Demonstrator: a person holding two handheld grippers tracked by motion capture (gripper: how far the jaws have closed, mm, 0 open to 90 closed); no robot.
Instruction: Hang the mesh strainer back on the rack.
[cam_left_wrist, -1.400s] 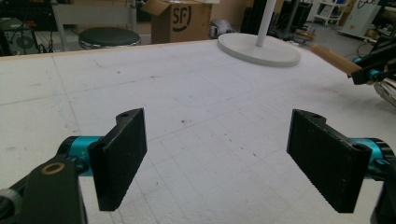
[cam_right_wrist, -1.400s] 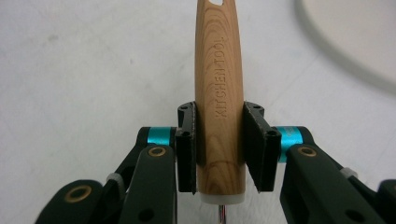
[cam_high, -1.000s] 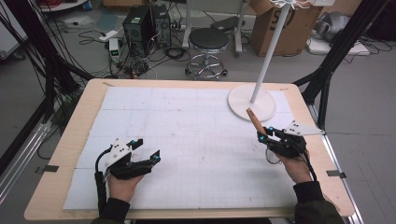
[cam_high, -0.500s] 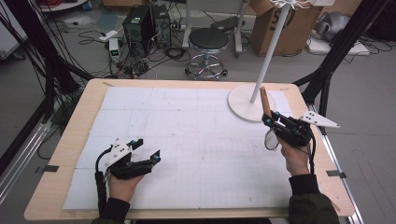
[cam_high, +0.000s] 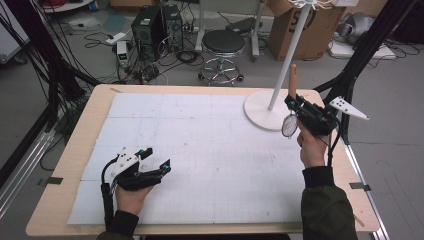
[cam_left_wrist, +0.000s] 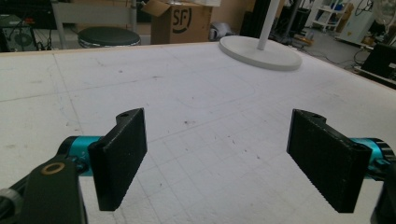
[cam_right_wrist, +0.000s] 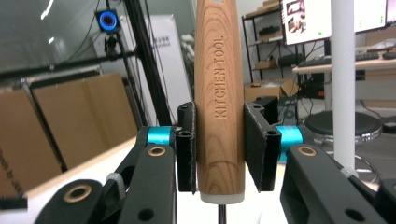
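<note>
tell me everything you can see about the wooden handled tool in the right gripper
The kitchen tool has a smooth light-wood handle engraved KITCHEN TOOL, a pale collar and thin metal shaft below. It stands upright, handle up, clamped by the right gripper beside the white stand. From above, a small round mesh-like head hangs underneath.

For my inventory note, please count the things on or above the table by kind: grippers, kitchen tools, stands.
Grippers: 2, the left gripper open and empty on the table, the right gripper raised.
Kitchen tools: 1, a wooden-handled kitchen tool clamped upright in the right gripper.
Stands: 1, a white stand with a round base.
Total: 4
</note>
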